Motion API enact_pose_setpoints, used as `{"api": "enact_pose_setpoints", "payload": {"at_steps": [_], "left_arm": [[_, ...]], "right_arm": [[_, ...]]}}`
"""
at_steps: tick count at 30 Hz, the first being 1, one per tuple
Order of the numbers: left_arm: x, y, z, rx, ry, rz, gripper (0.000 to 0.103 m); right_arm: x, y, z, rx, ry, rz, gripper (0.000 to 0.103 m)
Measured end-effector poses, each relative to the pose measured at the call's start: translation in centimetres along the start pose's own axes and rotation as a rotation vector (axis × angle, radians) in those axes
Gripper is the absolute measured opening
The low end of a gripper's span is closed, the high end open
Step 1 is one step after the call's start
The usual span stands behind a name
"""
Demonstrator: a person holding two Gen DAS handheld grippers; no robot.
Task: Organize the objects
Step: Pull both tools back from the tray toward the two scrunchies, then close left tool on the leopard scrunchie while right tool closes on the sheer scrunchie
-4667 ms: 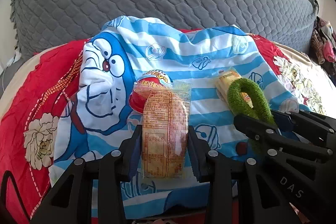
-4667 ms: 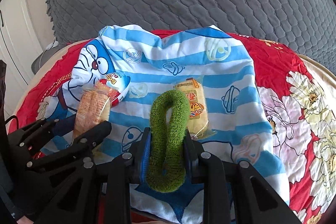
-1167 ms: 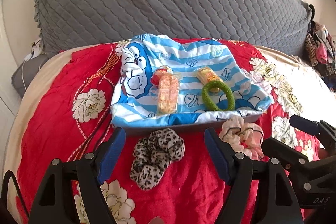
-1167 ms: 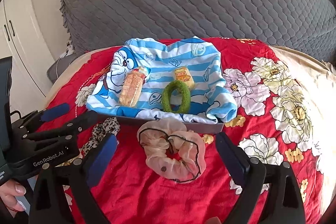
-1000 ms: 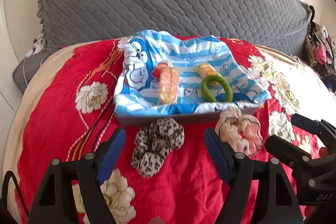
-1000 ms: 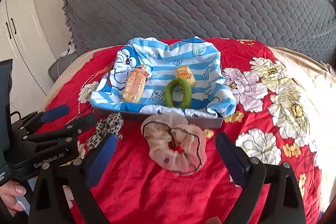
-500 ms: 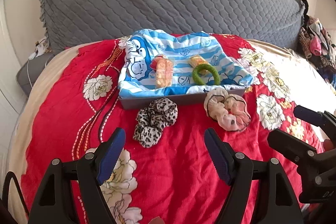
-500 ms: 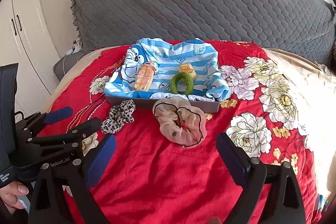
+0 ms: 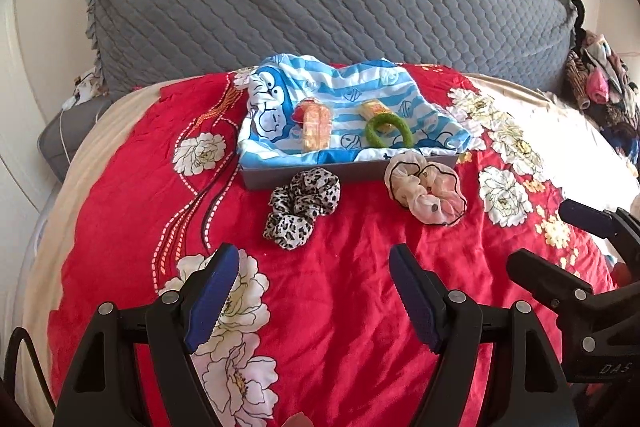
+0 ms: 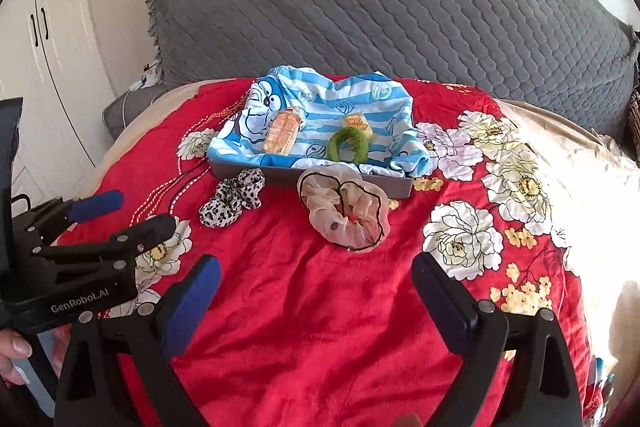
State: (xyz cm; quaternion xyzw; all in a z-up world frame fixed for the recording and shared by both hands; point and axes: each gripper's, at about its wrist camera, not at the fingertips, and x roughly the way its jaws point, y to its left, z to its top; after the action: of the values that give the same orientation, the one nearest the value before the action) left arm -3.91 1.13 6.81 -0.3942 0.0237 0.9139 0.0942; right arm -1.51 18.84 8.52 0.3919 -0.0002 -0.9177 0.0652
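Left wrist view: the left gripper (image 9: 314,293) is hovering, fingers spread and empty, over the red bedspread (image 9: 340,291); the leopard scrunchie (image 9: 302,205) is lying just before the grey tray (image 9: 280,179).

Right wrist view: the right gripper (image 10: 316,301) is gaping empty; the pink scrunchie (image 10: 344,213), seemingly soft and light, is touching the tray front, probably best pinched across its ruffled band.

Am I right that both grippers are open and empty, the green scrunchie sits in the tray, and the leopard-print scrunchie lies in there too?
Not quite. The leopard-print scrunchie lies on the red bedspread in front of the tray, as the left wrist view shows. The rest holds.
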Motion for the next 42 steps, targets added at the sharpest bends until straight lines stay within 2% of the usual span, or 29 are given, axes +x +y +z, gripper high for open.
{"api": "enact_pose_setpoints", "payload": {"at_steps": [8,22,32,42], "left_arm": [[1.1,0.1,0.1,0.000,0.007,-0.003,0.079],[8.5,0.6,0.4,-0.011,0.078,-0.003,0.079],[13.0,1.0,1.5,-0.009,0.090,0.009,0.079],[16.7,2.1,2.5,-0.048,0.097,0.005,0.079]], "right_arm": [[0.8,0.0,-0.2,0.006,0.007,0.008,0.097],[7.0,-1.7,0.8,0.052,0.065,-0.009,0.097],[11.5,-2.5,1.5,0.045,0.103,-0.028,0.097],[15.1,-3.6,2.2,0.047,0.119,-0.034,0.097]]}}
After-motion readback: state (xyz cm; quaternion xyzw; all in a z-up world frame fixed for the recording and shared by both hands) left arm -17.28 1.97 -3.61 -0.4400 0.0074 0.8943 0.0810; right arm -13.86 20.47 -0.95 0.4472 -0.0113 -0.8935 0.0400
